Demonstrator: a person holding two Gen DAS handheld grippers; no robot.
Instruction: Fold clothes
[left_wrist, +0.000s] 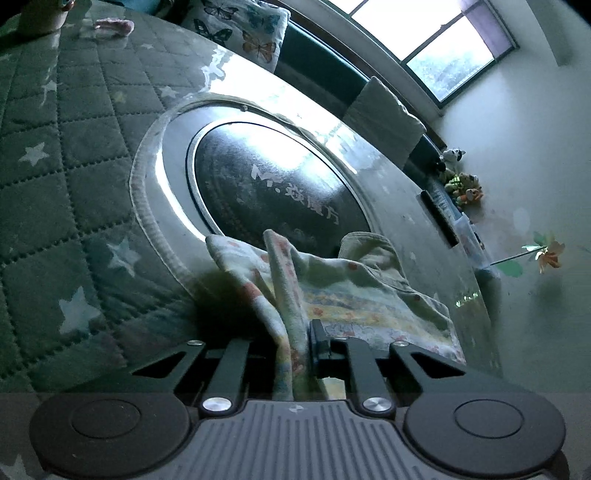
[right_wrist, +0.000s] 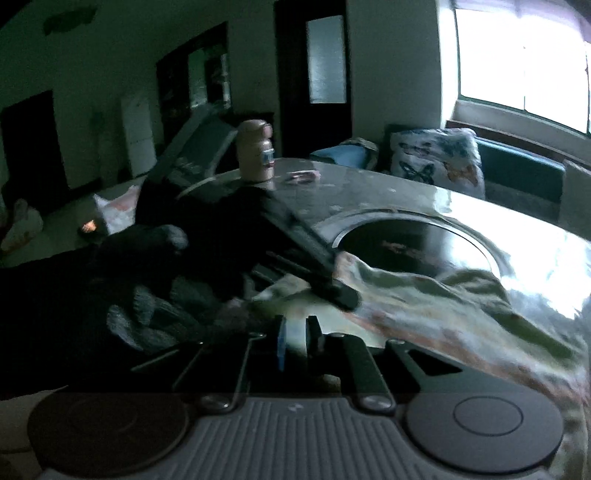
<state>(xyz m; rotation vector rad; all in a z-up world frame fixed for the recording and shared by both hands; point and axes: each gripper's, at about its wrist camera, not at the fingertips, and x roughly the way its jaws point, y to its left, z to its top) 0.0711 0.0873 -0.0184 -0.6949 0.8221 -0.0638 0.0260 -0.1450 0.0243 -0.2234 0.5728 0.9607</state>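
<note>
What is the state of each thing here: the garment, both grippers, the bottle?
Garment: crumpled on the table, not yet folded, one fold pinched.
Left gripper: jaws shut on the garment.
Right gripper: jaws nearly closed; grip on the cloth unclear.
Bottle: upright on the table, capped.

Butterfly pillow (left_wrist: 240, 27), perhaps a bottle (right_wrist: 255, 155)

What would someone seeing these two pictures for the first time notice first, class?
Probably the pale printed garment, crumpled at the near edge of the round table, with a fold pinched in the left gripper. Behind it, the dark glossy disc set in the table's middle catches glare from the bright window.
</note>
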